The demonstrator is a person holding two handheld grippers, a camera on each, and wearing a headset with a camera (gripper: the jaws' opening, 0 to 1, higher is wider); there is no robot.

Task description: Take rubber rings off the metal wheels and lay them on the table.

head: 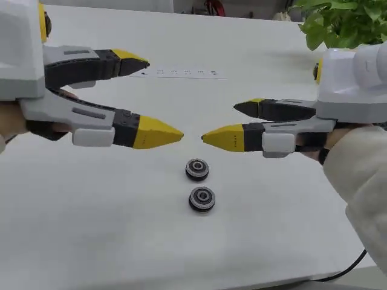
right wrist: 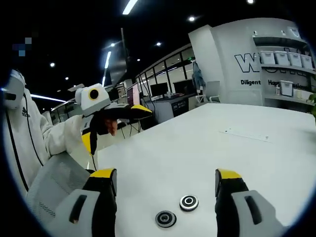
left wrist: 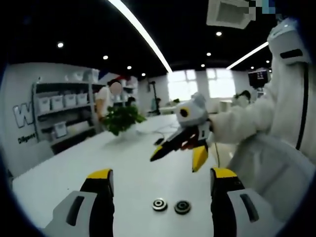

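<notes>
White table [head: 91, 241] takes most of the head view, with a green plant [head: 344, 21] at its far right corner. Shelf bins [left wrist: 57, 102] stand against the wall in the left gripper view, too small to tell what they hold. Left gripper [head: 158, 96] hangs above the table with its jaws wide apart, holding and touching nothing. Right gripper [head: 221, 122] faces it with its jaws parted less widely and nothing between them, the lower yellow tips of the two near each other but not touching. Far wheel [head: 197, 169] and near wheel [head: 202, 199] lie flat on the table just beside each other, below the gap between the tips, each with a black ring [head: 202, 209] on its rim.
</notes>
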